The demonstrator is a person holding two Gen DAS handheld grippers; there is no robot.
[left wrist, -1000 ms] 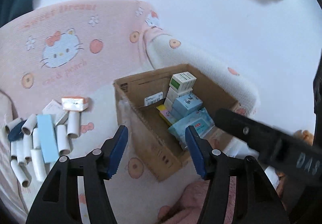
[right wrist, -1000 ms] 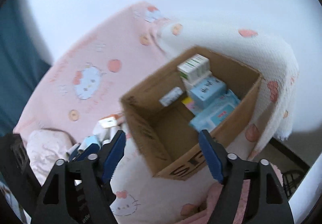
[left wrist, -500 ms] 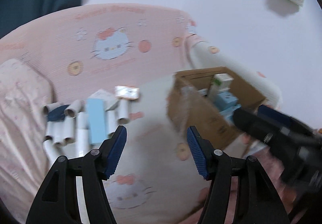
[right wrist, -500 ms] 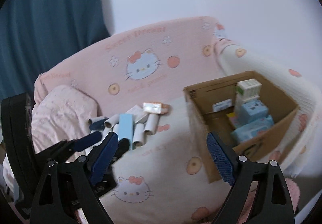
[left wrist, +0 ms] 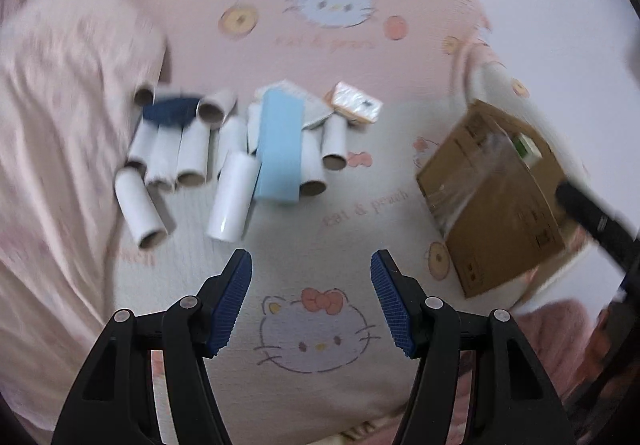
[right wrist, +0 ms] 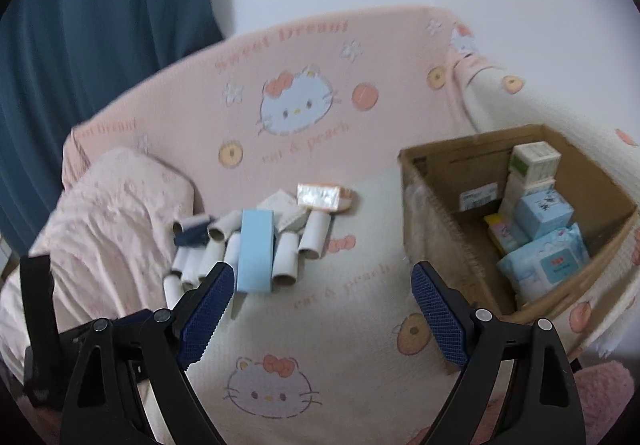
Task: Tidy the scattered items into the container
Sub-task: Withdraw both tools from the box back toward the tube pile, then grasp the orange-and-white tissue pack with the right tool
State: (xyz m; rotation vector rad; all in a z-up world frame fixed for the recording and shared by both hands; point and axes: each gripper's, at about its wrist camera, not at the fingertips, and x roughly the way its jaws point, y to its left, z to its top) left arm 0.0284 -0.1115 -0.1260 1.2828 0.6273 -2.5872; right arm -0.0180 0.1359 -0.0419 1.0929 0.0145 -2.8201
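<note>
both wrist cams above bed (left wrist: 320,229), angled down, sharing box (right wrist: 440,205)

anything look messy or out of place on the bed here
Yes: a jumble of cardboard tubes, a light blue box lying across them and an orange packet sit loose on the blanket, left of the cardboard box.

White tubes (left wrist: 230,201) lie scattered beside cardboard box (right wrist: 448,213).

surface: pink cartoon-cat sofa cover (right wrist: 360,317) | on it: cardboard tubes (right wrist: 316,235), light-blue box (right wrist: 256,251), cardboard box (right wrist: 452,245), pillow (right wrist: 116,213)
</note>
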